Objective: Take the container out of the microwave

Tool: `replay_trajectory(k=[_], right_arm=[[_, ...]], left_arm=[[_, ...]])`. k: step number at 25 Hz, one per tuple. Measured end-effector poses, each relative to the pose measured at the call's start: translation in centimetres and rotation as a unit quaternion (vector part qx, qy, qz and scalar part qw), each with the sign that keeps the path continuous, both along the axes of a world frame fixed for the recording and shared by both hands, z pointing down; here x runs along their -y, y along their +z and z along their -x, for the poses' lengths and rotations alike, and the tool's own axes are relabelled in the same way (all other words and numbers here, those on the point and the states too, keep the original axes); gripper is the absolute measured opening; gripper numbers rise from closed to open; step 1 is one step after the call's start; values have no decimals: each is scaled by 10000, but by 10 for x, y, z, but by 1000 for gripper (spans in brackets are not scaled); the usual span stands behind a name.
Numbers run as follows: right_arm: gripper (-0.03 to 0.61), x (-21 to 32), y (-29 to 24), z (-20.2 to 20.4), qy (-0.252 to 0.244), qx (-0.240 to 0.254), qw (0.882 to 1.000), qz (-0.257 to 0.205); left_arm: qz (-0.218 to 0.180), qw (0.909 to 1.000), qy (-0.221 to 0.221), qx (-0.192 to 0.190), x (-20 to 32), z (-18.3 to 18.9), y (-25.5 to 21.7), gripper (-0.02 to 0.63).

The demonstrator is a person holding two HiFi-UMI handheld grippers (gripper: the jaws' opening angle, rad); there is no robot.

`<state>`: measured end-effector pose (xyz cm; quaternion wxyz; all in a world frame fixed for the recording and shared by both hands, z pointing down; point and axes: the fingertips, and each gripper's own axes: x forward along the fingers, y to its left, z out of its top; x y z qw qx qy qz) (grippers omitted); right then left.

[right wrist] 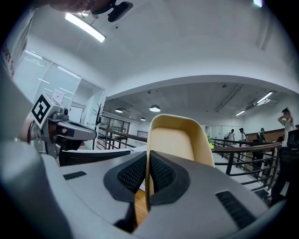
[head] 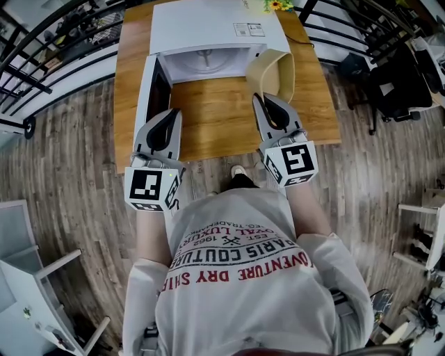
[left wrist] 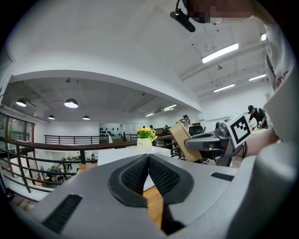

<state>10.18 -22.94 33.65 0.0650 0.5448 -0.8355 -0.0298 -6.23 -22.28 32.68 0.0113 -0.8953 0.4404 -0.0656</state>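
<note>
Claws closed: right claw [head: 268, 99] pinches the container [head: 272, 72] wall, left claw [head: 169, 113] empty. Wooden surface [head: 208, 118] carries an open microwave [head: 208, 28].

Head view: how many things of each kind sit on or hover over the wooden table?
Microwave: 1
Beige container: 1
Flower pot: 1
Grippers: 2 (left gripper, right gripper)
Total: 5
</note>
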Motion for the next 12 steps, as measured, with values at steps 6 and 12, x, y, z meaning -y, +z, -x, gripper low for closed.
replay_trajectory(k=[6, 12], right_arm=[[31, -1, 6, -1, -13, -66, 10000, 47], [31, 5, 9, 3, -43, 23, 9999, 89]], left_arm=[[59, 10000, 23, -13, 0, -4, 6, 16], [105, 9999, -5, -64, 8, -5, 10, 17]])
